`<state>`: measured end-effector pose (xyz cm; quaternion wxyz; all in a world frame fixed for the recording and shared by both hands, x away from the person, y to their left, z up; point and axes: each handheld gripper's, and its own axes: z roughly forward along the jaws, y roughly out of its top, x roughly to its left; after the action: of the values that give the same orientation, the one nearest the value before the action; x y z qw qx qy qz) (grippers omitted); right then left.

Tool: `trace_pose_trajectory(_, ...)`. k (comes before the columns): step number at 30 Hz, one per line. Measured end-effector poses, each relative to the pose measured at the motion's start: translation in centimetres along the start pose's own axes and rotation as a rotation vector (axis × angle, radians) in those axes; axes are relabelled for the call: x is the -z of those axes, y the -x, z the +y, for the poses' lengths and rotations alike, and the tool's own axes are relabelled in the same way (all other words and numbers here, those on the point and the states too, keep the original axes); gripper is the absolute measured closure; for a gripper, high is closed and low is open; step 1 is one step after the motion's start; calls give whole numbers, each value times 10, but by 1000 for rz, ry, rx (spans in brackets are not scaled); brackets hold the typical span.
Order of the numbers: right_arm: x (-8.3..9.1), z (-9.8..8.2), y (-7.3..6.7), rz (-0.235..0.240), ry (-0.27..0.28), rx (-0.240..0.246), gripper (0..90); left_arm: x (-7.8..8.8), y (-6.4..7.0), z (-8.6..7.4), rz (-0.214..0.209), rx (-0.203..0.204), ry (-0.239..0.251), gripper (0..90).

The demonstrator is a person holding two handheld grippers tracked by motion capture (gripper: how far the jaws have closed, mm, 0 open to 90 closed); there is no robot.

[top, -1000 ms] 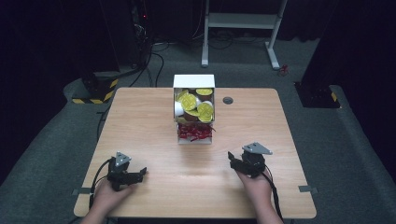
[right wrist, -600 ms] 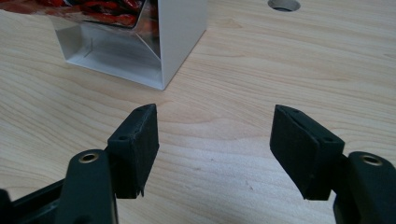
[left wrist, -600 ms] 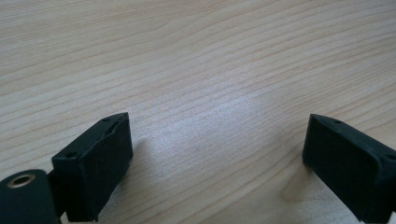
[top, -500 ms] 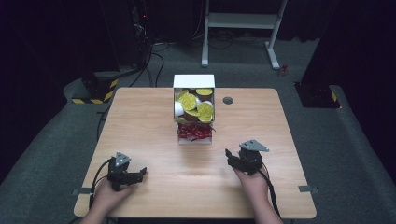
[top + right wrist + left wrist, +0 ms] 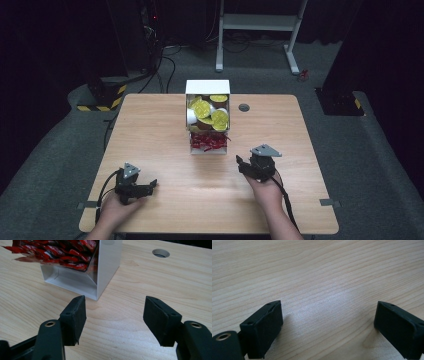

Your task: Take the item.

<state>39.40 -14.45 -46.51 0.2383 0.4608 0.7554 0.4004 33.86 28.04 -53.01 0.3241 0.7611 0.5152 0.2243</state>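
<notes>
Between the jaws of the right gripper [image 5: 114,315] lies bare wood: the two black jaws stand wide apart, hold nothing and touch nothing. In the right gripper view the near corner of a white box [image 5: 106,270] sits just beyond them at about 11 o'clock, close to the left jaw tip but clear of it. Red wrappers [image 5: 53,252] are heaped behind the box's clear front wall. A round hole [image 5: 160,252] in the table top lies at about 1 o'clock, well beyond the jaws.

The left gripper [image 5: 328,323] also has its jaws spread wide, with nothing held; between and ahead of them shows plain wood grain. Whether the jaw tips rest on the surface cannot be told.

From the high view, the right gripper [image 5: 241,162] sits in the person's right hand [image 5: 266,189] at about 4 o'clock from the white box [image 5: 207,87], near it. The left gripper [image 5: 152,184] sits in the left hand [image 5: 115,209] at about 7 o'clock from the box, well apart from it. The box stands at the middle of the wooden table [image 5: 150,125], toward the far edge, with yellow-lidded round cups [image 5: 207,110] piled above the red wrappers [image 5: 207,141]. The hole [image 5: 244,107] lies just beside the box at 3 o'clock. A white frame stand [image 5: 255,22] stands on the grey floor beyond the table at 12 o'clock.
</notes>
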Motion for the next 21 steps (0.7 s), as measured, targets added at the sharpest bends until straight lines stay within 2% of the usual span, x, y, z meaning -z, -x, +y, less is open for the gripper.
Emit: trace_pose_trajectory(21, -5, 25, -11, 19, 36, 17, 424, 0, 0, 0, 0, 0, 0, 88)
